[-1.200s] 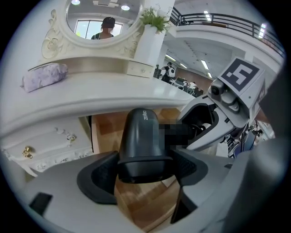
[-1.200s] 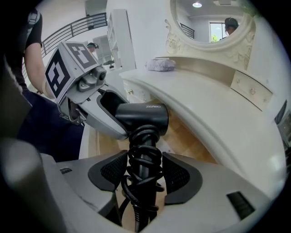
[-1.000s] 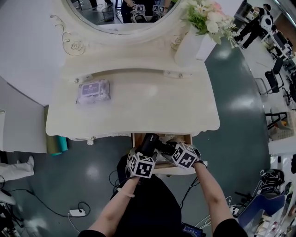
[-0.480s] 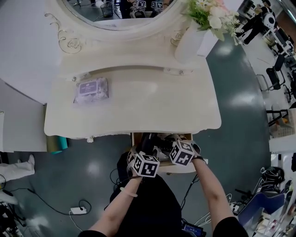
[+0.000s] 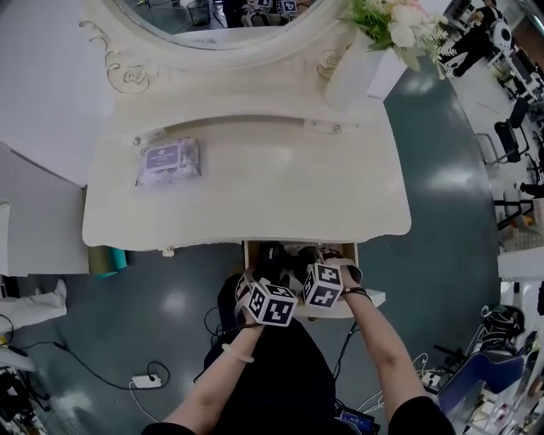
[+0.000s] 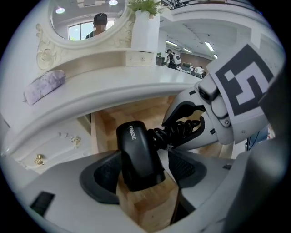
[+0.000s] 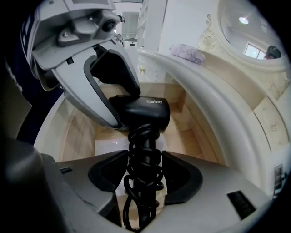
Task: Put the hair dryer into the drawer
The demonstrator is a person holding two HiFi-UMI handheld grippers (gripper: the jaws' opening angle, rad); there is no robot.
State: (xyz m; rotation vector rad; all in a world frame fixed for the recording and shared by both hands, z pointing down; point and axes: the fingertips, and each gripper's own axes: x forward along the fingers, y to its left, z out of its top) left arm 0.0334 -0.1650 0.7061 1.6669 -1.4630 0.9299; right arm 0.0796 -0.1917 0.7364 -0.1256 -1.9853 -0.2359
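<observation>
A black hair dryer (image 5: pixel 271 255) with its cord wound round the handle hangs in the open wooden drawer (image 5: pixel 347 249) under the white dressing table (image 5: pixel 280 187). My left gripper (image 5: pixel 263 273) is shut on the dryer's barrel (image 6: pixel 136 150); its jaws have just been closing with the barrel between them. Over the drawer's front edge sits my left gripper (image 6: pixel 143 169). My right gripper (image 5: pixel 303 268) is shut on the cord-wrapped handle (image 7: pixel 144 150). In the right gripper view the barrel (image 7: pixel 145 111) points across the drawer floor (image 7: pixel 82 132), beyond my right gripper (image 7: pixel 144 176).
A purple pack of wipes (image 5: pixel 170 160) lies on the table's left side. A white vase with flowers (image 5: pixel 364 66) stands at the back right, beside the oval mirror (image 5: pixel 212 21). A power strip (image 5: pixel 140 382) and cables lie on the floor to the left.
Both grippers have sunk with the hair dryer, which now sits lower in the drawer with less of it showing. The right gripper has rolled and moved closer to the left one.
</observation>
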